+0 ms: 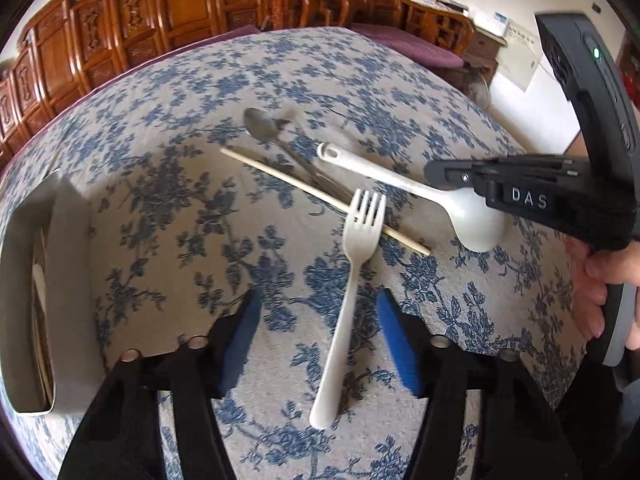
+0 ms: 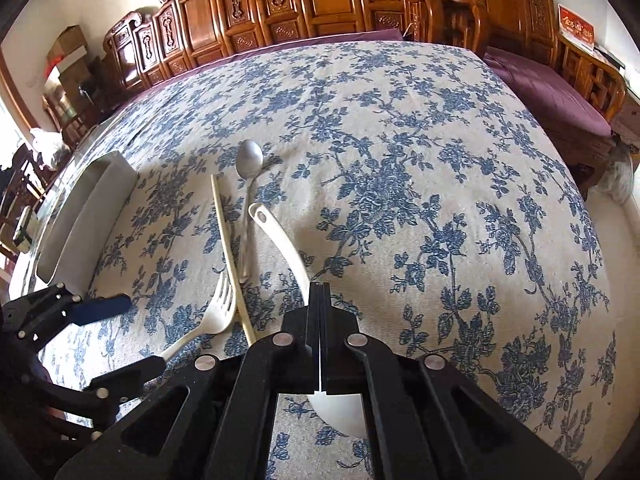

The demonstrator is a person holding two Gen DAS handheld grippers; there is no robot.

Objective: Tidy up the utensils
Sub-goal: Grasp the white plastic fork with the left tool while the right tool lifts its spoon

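A white plastic fork [image 1: 352,264] lies on the blue-flowered tablecloth, its tines resting on a pale chopstick [image 1: 304,188]. My left gripper [image 1: 320,340] stands open, and the fork's handle runs between its blue pads [image 1: 400,340] without touching them. A white spoon [image 1: 384,178] and a metal spoon [image 1: 260,124] lie beyond. My right gripper [image 1: 430,172] is shut, hovering close over the white spoon's neck; contact cannot be told. In the right wrist view the shut right gripper [image 2: 320,286] covers the white spoon [image 2: 280,236], beside the fork [image 2: 216,316], chopstick [image 2: 228,248], metal spoon [image 2: 249,156] and left gripper [image 2: 146,332].
A white oblong tray [image 1: 68,264] sits at the table's left edge with a few utensils inside, also visible as the tray [image 2: 92,208]. A hand [image 1: 600,280] holds the right gripper. Carved wooden furniture and a purple cushioned bench [image 2: 560,96] stand past the table's far edge.
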